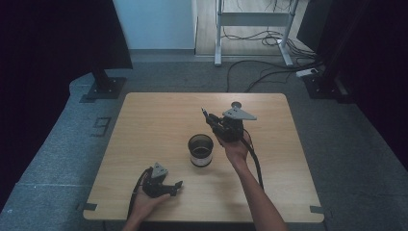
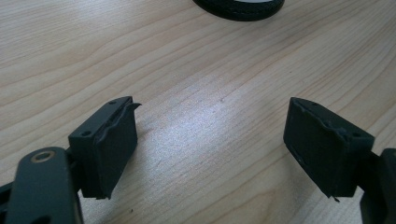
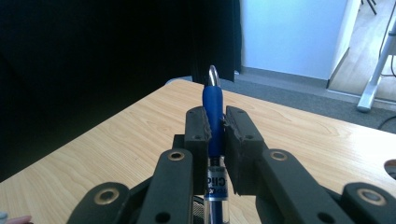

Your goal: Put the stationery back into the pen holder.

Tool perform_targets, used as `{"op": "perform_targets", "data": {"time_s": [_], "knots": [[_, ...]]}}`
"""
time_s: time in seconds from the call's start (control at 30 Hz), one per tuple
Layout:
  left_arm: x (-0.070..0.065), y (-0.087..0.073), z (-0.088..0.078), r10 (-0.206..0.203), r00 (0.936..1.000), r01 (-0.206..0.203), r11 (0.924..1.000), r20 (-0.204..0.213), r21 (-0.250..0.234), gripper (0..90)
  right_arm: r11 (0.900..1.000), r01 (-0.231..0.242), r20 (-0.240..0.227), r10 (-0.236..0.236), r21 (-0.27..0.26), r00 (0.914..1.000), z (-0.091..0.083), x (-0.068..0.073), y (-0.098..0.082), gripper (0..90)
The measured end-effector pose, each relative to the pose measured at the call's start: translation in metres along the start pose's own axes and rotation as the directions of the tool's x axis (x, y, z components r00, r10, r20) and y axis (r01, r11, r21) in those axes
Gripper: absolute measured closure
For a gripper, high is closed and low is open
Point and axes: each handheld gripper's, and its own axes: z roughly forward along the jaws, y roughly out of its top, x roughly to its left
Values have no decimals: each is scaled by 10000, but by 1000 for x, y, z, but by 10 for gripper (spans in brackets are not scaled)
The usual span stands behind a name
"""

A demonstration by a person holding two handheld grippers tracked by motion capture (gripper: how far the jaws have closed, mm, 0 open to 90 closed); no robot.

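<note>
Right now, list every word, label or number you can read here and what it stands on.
Pen clamped in the right tongs: white print on its barrel label, blurred and partly hidden, not readable.
Cup on the table: pale band on its side, too small to read.

A grey carpet [image 1: 351,144] surrounds the wooden table [image 1: 154,125]. Upper centre, cables [image 1: 269,67] trail beneath a white metal frame [image 1: 252,19]. Dark curtains [image 1: 48,43] hang upper left.

Lab-like recording space: black curtains [image 1: 57,33], floor cables [image 1: 269,72], lone wooden table [image 1: 144,125].
</note>
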Motion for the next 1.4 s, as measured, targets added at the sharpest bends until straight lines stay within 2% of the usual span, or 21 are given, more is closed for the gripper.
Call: {"op": "perform_targets", "data": {"time_s": [0.27, 0.43, 0.7, 0.93, 1.03, 1.4], "knots": [[0, 0, 0, 0, 10000, 0, 10000, 14, 43, 177, 10000, 86, -167, -86, -14, 9998, 6, 9, 2, 780], [0, 0, 0, 1, 10000, -1, 10000, 26, 57, 177, 9994, 325, -225, -323, 98, 9992, 11, 17, 2, 780], [1, 0, 1, -3, 10000, 3, 10000, 13, 60, 177, 9995, 317, -383, -316, 24, 9988, 16, 24, 3, 779], [1, 0, 1, 30, 10000, -30, 10000, 2, 81, 177, 9993, 345, -450, -340, 109, 9984, 18, 26, 2, 779], [0, 0, 1, 27, 10000, -27, 10000, 2, 87, 177, 9997, 221, -581, -215, 84, 9981, 19, 26, 2, 779], [0, 0, 1, 57, 10000, -56, 9999, -18, 111, 176, 9996, 222, -540, -212, 188, 9983, 23, 27, -3, 779]]}}
